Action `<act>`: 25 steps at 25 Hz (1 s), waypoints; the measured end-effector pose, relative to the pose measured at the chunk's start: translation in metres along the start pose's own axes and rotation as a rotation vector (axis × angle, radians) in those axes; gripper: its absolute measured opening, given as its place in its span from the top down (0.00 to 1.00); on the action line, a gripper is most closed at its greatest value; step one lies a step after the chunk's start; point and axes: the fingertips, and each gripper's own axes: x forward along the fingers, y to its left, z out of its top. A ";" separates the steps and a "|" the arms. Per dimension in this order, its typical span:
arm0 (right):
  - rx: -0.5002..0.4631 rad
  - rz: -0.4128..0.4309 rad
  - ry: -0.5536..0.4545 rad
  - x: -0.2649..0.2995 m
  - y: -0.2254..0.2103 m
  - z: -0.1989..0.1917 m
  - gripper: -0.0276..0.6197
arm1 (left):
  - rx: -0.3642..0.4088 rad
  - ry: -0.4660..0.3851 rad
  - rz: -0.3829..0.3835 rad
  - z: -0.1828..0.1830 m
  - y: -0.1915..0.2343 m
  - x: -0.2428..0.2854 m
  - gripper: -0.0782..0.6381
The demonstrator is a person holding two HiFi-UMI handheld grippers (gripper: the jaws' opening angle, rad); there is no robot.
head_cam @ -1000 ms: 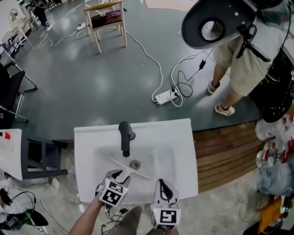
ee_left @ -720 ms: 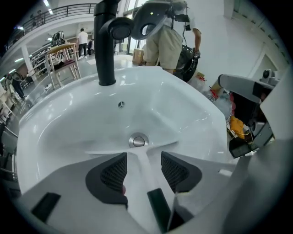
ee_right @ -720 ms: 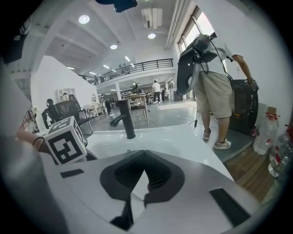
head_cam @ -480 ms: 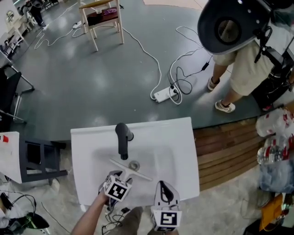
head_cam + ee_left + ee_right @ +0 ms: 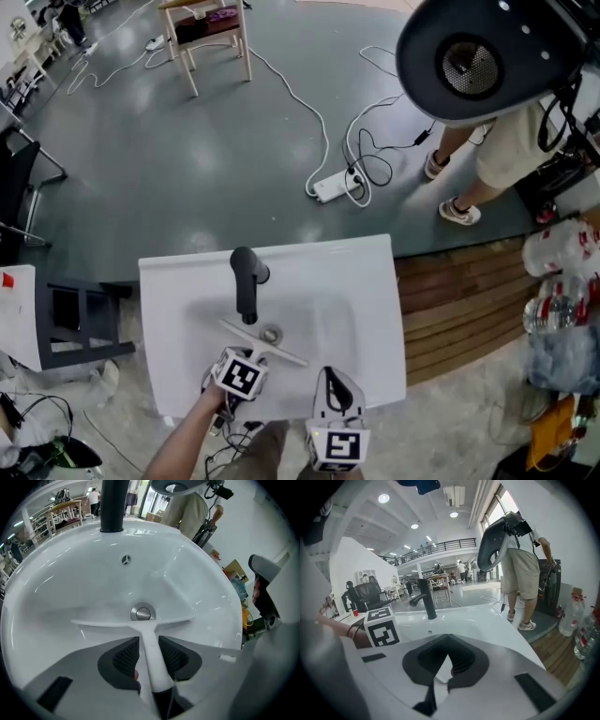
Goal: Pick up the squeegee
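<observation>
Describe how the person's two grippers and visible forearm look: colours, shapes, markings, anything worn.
Both the left gripper and the right gripper have pale grey shells and two tapering jaws lined with black ribbed pads. Each carries a white cube printed with black square markers. The left forearm shows no sleeve; a thin dark band circles the wrist.

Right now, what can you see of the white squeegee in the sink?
The squeegee is white, T-shaped and looks like plastic. Its long thin blade lies across the bottom of the white sink basin, beside the metal drain. Its handle runs back between the jaws of the left gripper, which are closing around it.
</observation>
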 end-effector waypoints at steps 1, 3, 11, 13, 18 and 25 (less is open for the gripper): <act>-0.003 0.000 0.001 0.000 -0.001 0.000 0.96 | -0.002 0.006 0.000 -0.002 -0.002 0.000 0.73; -0.003 -0.001 -0.001 -0.002 -0.003 0.000 0.96 | -0.012 0.034 0.003 -0.008 -0.005 0.001 0.76; 0.012 -0.004 -0.060 -0.005 -0.005 0.010 0.96 | -0.044 -0.010 0.029 -0.006 0.001 -0.004 0.79; 0.006 -0.006 -0.051 -0.008 -0.005 0.009 0.96 | -0.041 -0.027 0.036 -0.005 0.002 -0.007 0.80; -0.002 -0.003 -0.064 -0.018 -0.003 0.014 0.96 | -0.050 -0.072 0.071 0.003 0.007 -0.023 0.80; -0.027 0.005 -0.070 -0.041 0.001 0.022 0.96 | -0.075 -0.140 0.105 0.009 0.001 -0.054 0.80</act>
